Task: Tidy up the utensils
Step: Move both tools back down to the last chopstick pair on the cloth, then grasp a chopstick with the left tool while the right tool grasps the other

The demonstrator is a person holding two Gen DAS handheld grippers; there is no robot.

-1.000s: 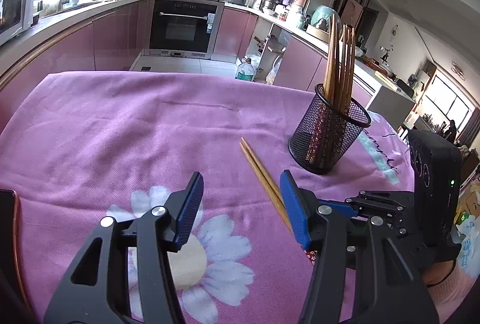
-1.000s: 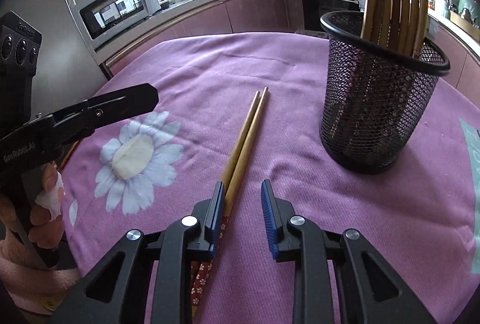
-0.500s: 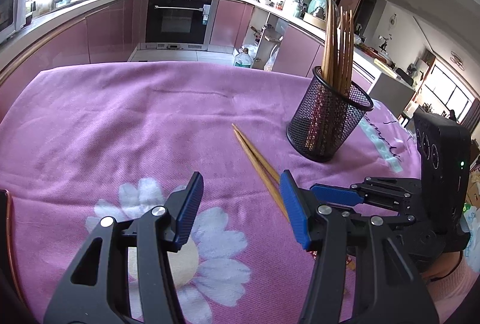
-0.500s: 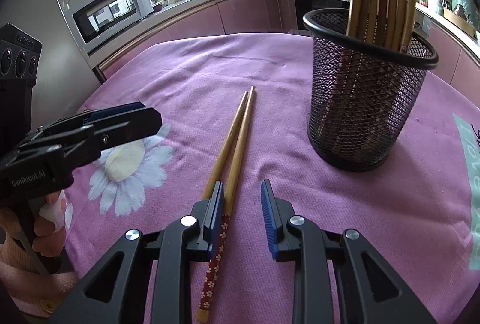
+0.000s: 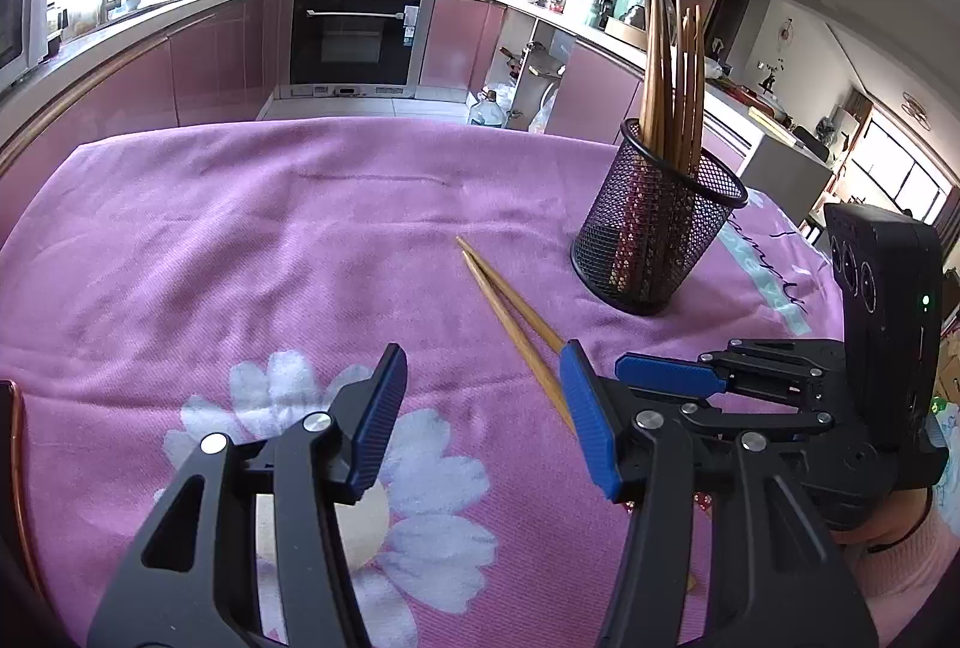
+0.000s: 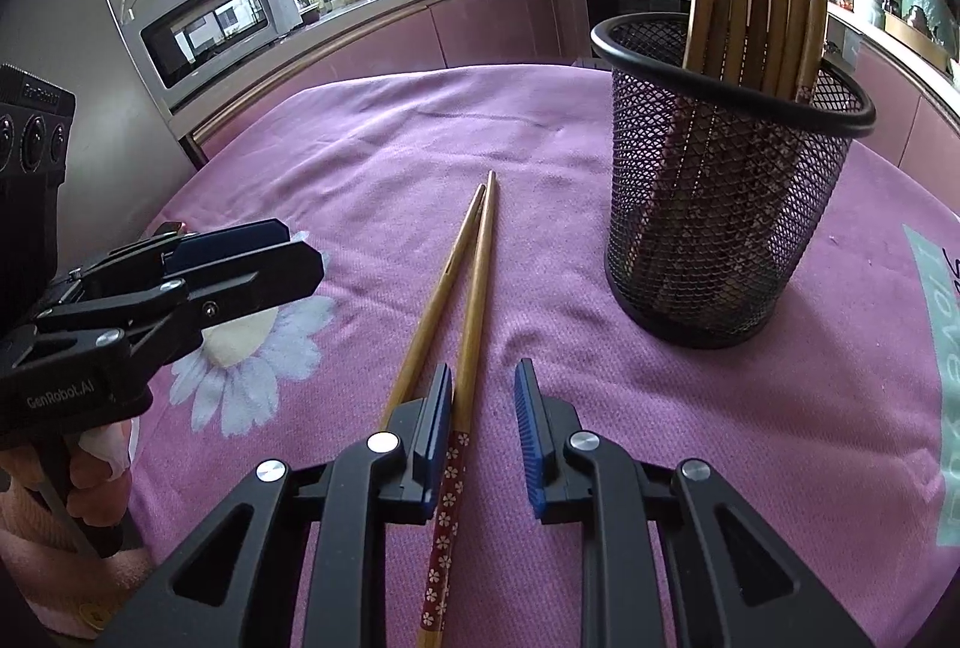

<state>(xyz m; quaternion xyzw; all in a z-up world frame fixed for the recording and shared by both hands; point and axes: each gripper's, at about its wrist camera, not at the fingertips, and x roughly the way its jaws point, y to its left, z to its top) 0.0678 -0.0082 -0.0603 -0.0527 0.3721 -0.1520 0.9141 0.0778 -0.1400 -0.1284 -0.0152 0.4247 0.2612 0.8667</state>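
Note:
Two wooden chopsticks point(image 6: 474, 264) with red flowered ends lie side by side on the purple tablecloth point(image 6: 372, 150); they also show in the left wrist view point(image 5: 510, 318). A black mesh cup point(image 6: 714, 222) holding several chopsticks stands to their right, also in the left wrist view point(image 5: 654, 228). My right gripper point(image 6: 483, 402) is open just above the cloth; one chopstick lies between its jaws against the left pad, the other passes under the left finger. My left gripper point(image 5: 480, 408) is open and empty above the white flower print, left of the chopsticks.
A kitchen counter with a microwave point(image 6: 210, 30) and an oven point(image 5: 354, 36) lies beyond the table's far edge. A dark object with a copper rim point(image 5: 12, 444) lies at the left edge of the cloth.
My right gripper has drawn back along the chopsticks toward their flowered ends. The left gripper has pulled back and tilted up slightly. Both jaws kept their opening.

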